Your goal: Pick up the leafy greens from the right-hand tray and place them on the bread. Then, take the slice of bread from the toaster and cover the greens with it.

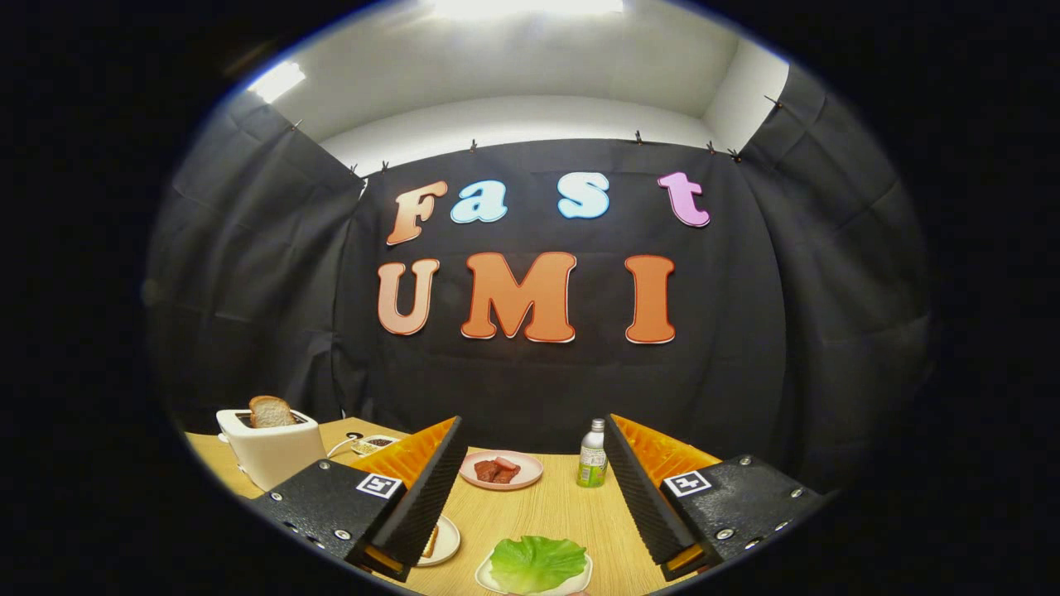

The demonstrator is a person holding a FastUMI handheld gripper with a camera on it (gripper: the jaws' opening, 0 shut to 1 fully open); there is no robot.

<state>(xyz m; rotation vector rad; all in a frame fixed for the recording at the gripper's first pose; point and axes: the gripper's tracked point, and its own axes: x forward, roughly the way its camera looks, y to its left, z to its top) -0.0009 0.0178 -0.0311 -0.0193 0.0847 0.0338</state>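
Leafy greens (537, 563): one broad, crinkled leaf, glossy, lying flat on a small white tray (483, 574) w/ rounded corners, at the near edge of the tabletop (546, 513). Leaf sits between the gripper's fingers, low in the gap, touching neither.

Gripper (530, 484): fingers spread wide, holding nothing. Inner faces finely ribbed; each finger carries a square marker tag on a dark bolted block. Wide open lane of bare wood runs far from the leaf, between the fingers.

Bread (430, 542): mostly hidden behind the left finger (418, 497); only a sliver of crust shows, on a round white plate (445, 542) just left of the tray, not touching it.

Toaster (272, 447): white, smooth, rounded box, far left, near the tabletop's left edge. Slice of bread (271, 411) stands upright in its slot, top half out, brown crust, pale crumb.

Beyond the fingers, centre: pink round plate (530, 476) w/ reddish-brown meat pieces (495, 470). Right of it, hard by the right finger (642, 488): small clear bottle (592, 454), white cap, green label. Small dish (377, 444) w/ dark contents lies between toaster and left finger; a cable (341, 447) runs beside it.

Tabletop: light wood grain, matte. Far edge meets the draped black cloth wall (745, 331).
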